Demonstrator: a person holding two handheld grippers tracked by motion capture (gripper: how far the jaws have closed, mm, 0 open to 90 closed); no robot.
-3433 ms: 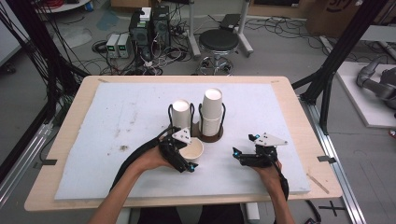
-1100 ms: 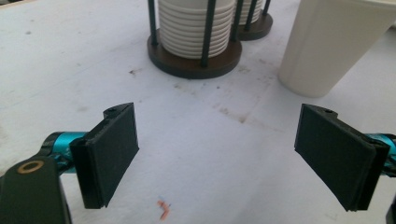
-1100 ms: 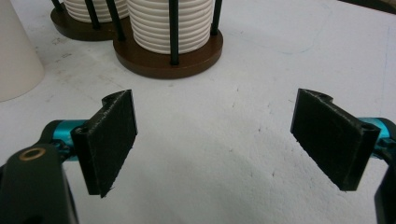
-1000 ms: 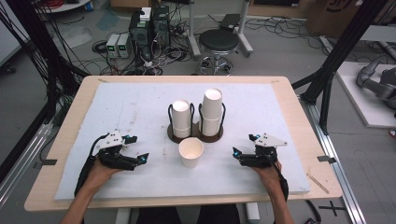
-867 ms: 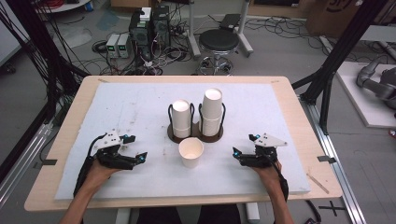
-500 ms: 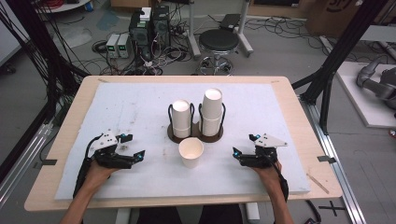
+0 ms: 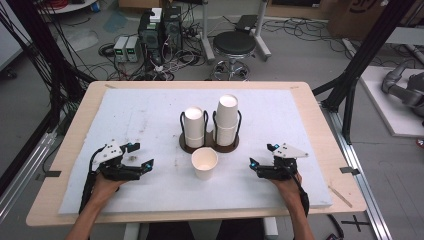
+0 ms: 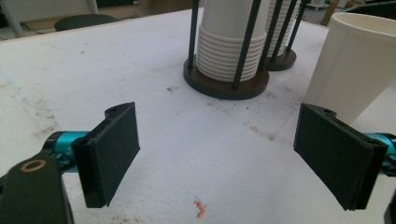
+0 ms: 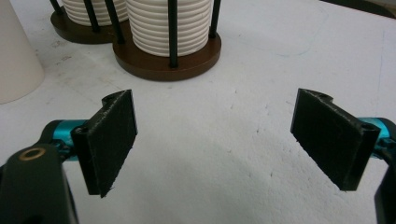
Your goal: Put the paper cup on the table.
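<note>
The left tongs (image 7: 142, 159) and the right tongs (image 7: 261, 156) have black bodies with teal metal parts near the jaws. Each carries a grey three-cornered plate on top and a black cable behind. The jaws are flat, black, rectangular pads. A brass-coloured ring sits on each black frame.

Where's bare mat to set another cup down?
Free: the mat left of the holder and right of it to the mat's edge, also behind it. Crowded: the middle front, where the loose cup sits against the holder.
</note>
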